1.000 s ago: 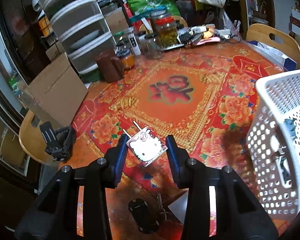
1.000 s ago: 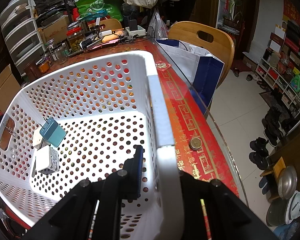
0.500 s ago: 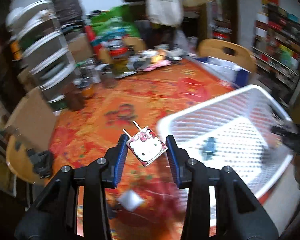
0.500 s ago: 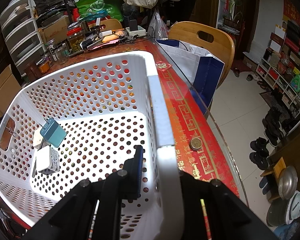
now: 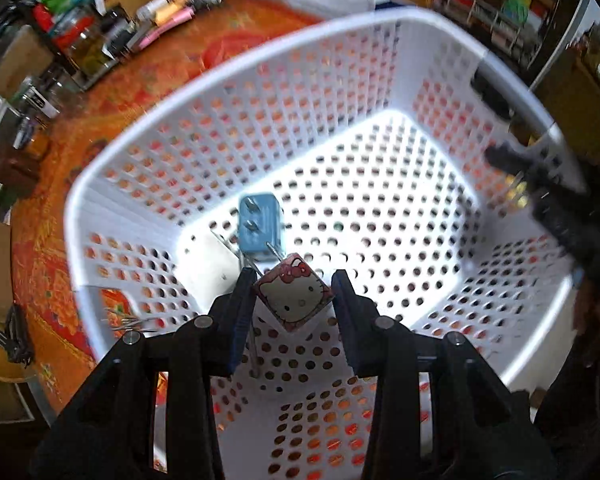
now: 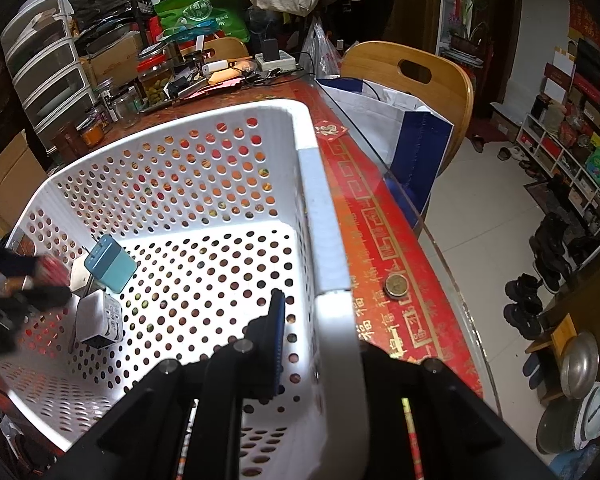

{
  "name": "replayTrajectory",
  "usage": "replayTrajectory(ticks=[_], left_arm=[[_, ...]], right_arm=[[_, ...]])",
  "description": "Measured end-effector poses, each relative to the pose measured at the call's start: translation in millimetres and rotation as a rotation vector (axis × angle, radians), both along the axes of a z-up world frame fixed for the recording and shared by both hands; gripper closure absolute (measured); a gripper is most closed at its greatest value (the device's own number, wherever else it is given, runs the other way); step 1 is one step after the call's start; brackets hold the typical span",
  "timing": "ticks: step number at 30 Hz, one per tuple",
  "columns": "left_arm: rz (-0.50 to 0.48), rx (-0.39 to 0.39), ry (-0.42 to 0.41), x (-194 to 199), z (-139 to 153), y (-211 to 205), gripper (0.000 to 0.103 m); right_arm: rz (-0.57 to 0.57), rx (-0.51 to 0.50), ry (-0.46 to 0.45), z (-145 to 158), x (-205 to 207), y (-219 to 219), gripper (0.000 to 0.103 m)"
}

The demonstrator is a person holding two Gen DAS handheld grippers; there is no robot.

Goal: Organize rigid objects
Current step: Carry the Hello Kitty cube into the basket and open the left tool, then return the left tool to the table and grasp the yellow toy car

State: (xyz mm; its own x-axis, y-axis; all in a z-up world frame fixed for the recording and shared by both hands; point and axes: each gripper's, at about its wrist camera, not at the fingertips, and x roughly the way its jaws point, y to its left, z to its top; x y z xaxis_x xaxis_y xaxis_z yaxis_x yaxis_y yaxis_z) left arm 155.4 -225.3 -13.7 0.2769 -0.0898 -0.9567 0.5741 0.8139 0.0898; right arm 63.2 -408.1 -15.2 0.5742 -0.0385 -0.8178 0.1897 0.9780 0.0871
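Left jaws clamping Hello Kitty plug

Red patterned table with a white basket on it.
A coin lies just right of the basket; jars, a power strip and clutter crowd the far edge.
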Motion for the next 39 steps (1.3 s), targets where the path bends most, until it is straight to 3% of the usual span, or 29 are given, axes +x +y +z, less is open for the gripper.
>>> replayTrajectory(ticks=[12,16,18,20,23,26,30,33,36,39], left_arm=[[0.051,0.029,0.03,20,-19,16,0.064],[0.043,-0.029,-0.051,13,5,24,0.057],[0.049,-0.059,-0.13,3,27,38,0.05],[0.06,-0.083,-0.239,-15,56,64,0.026],[0.122,-0.133,-0.361,-40,88,121,0.002],[0.218,-0.195,-0.376,-55,95,188,0.0],[0.405,-0.213,-0.31,-55,55,269,0.0],[0.51,-0.219,-0.215,-47,10,311,0.0],[0.613,-0.25,-0.171,-39,-21,340,0.002],[0.658,-0.25,-0.12,-27,-41,354,0.017]], right_arm=[[0.004,-0.001,0.002,0,1,0,0.088],[0.005,0.0,0.002,0,1,0,0.088],[0.005,0.0,0.003,-1,2,-1,0.088],[0.005,0.001,0.003,-1,1,-1,0.088],[0.002,0.004,0.002,-2,2,-1,0.088],[0.003,0.002,0.0,-2,2,-2,0.088],[0.008,-0.003,-0.003,-1,1,-2,0.088],[0.007,-0.004,-0.004,-1,1,-2,0.088],[0.003,0.0,-0.005,-1,1,-3,0.088],[0.003,0.002,-0.006,0,0,-3,0.088]])
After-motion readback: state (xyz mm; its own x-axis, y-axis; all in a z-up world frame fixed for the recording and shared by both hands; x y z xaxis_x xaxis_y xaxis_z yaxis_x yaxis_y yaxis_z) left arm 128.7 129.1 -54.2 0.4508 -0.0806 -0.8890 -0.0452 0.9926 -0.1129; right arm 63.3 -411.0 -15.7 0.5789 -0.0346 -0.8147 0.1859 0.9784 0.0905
